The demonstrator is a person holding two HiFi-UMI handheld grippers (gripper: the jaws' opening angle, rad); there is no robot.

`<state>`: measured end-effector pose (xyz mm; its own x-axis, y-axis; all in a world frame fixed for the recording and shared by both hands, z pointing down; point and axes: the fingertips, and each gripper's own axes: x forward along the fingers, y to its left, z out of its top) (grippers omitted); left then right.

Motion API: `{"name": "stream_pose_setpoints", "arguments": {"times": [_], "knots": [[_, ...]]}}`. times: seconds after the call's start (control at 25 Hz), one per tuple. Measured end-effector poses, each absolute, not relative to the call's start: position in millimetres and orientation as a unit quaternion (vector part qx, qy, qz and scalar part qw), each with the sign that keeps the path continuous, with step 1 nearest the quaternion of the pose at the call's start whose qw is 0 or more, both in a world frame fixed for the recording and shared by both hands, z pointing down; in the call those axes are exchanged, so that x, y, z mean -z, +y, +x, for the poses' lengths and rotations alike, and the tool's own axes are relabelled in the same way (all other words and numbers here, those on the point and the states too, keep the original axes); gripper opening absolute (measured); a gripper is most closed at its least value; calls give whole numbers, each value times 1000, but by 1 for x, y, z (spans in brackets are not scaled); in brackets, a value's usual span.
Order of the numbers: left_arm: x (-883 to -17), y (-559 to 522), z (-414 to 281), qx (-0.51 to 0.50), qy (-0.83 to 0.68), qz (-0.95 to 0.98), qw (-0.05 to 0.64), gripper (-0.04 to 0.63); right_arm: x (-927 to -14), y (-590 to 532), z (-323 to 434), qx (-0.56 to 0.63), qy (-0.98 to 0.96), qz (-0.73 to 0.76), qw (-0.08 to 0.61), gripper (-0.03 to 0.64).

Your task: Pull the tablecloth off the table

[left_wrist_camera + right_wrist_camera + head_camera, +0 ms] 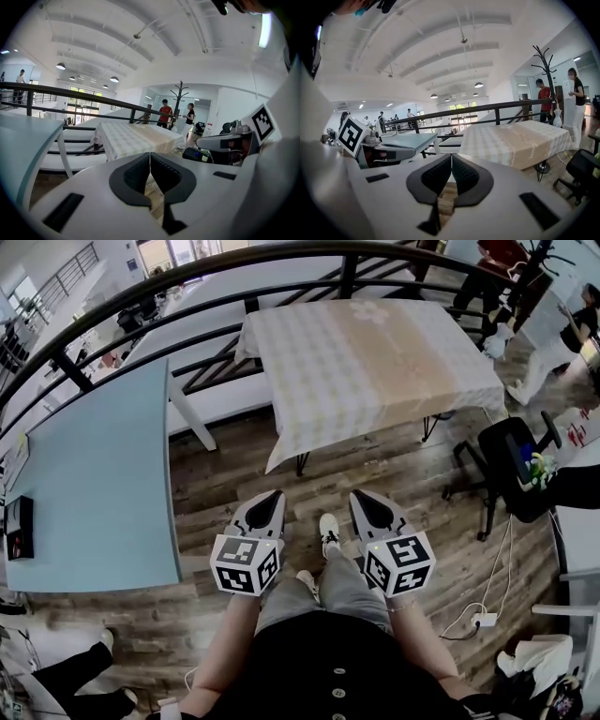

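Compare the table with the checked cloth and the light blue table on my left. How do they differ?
The clothed table is draped in a beige checked tablecloth; the blue table has a bare top. The clothed table stands on thin dark legs, while the blue table shows a white leg. The clothed table is straight ahead, the blue table off to the left. Both stand beside the dark railing.
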<state>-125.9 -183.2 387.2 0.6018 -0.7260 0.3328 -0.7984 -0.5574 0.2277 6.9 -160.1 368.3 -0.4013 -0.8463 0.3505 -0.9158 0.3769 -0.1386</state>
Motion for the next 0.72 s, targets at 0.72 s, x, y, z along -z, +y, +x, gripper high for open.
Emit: {"name": "stream_pose_setpoints", "arguments": {"times": [0.72], "knots": [[-449,-300,-100,-145,-470,839,235,17,-432,-290,46,-259,-813,505,133,29]]}}
